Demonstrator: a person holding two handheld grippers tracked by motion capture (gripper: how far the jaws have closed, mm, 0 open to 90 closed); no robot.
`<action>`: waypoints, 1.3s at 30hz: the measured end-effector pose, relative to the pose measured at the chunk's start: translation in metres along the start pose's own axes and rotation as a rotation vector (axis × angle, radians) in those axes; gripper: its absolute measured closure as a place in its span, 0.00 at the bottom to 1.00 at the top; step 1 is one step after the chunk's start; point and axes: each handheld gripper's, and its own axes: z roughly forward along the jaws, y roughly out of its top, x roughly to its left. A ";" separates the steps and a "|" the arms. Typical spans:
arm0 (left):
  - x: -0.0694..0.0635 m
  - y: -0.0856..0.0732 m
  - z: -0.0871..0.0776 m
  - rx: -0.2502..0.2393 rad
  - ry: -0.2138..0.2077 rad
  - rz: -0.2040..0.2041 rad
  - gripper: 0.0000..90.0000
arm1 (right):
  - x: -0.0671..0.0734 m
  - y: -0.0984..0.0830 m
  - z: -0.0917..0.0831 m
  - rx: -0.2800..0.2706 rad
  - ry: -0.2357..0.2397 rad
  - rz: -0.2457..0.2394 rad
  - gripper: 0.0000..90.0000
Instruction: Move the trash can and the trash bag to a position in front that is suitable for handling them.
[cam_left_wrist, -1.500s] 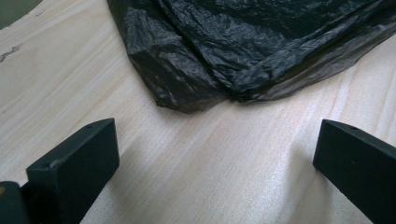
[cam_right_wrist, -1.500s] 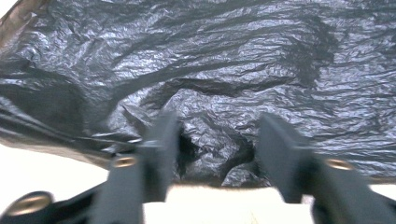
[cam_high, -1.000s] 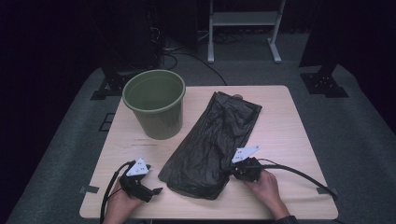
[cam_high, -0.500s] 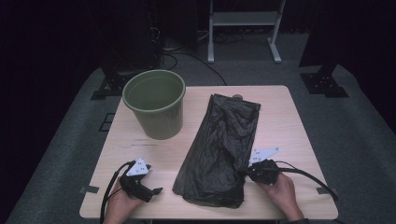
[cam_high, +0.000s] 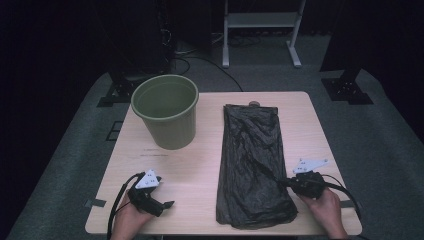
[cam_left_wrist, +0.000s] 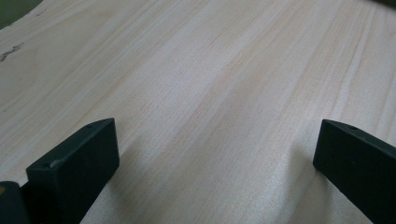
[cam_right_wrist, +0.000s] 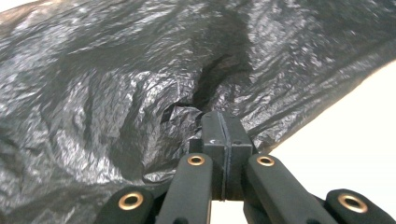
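The black bin bag (cam_high: 252, 165) lay flat on the table (cam_high: 200, 165), right of the green bucket (cam_high: 165, 110). The right tongs (cam_high: 281, 183) pinched its right edge and should drag low and evenly; the left tongs (cam_high: 169, 204) rested spread.

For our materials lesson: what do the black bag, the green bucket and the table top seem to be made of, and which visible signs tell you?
Black bag: thin plastic film, glossy, finely crinkled, puckering at the right gripper.
Green bucket: probably moulded plastic, smooth, matt olive.
Table top: pale wood or wood-look laminate, with straight grain lines and a dull sheen.
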 end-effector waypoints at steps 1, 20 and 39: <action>0.000 0.000 0.000 0.000 0.000 0.000 0.00 | -0.002 -0.002 -0.002 0.000 -0.007 0.005 1.00; 0.000 0.000 0.000 0.000 0.005 -0.004 0.00 | -0.048 -0.045 -0.039 0.025 -0.147 0.101 0.95; -0.001 0.000 0.000 -0.001 0.006 -0.005 0.00 | -0.016 0.002 -0.054 -0.051 -0.114 0.054 0.60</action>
